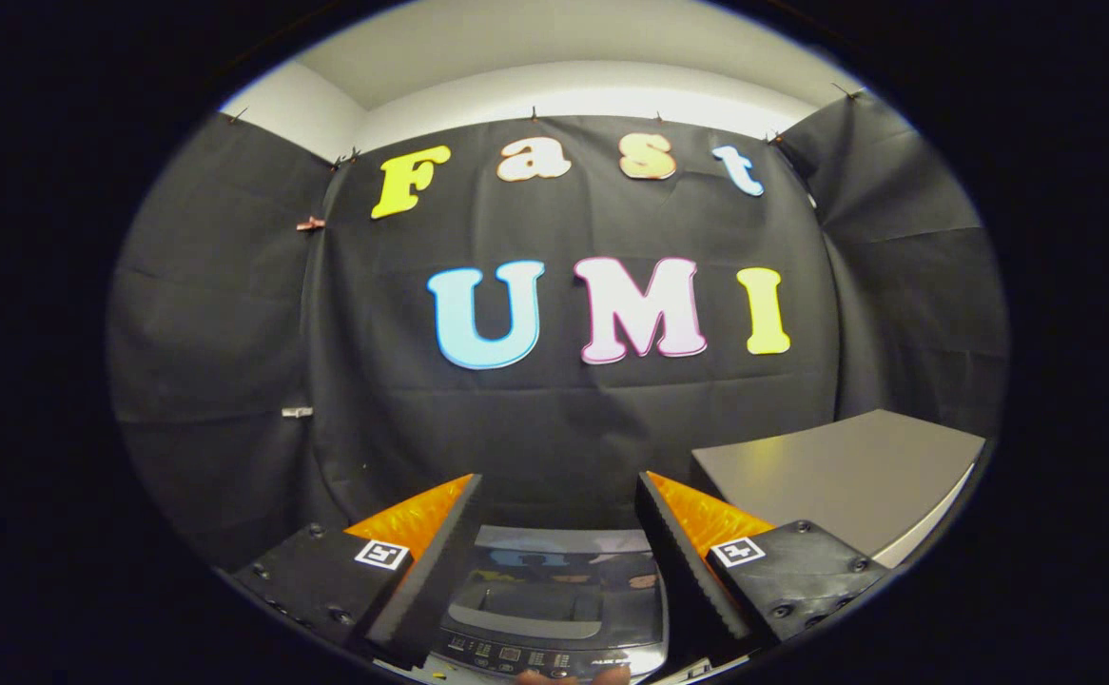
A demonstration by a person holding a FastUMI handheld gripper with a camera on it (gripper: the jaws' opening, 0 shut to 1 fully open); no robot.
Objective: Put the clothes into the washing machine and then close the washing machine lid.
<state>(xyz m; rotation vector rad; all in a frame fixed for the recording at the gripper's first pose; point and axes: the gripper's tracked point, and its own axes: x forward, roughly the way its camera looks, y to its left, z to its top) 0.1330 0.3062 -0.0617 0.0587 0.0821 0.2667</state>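
Washing machine [554, 595] (lid down) between the spread claw [559, 495] fingers.

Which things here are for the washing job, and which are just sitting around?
For the job:
- washing machine, between the fingers, with its glossy lid down
- gripper, fingers open, holding nothing

Just sitting around:
- grey table, beyond the right finger
- black cloth wall behind everything

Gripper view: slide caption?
Hand-held gripper open above the washing machine, its glossy lid down, grey tabletop beside.
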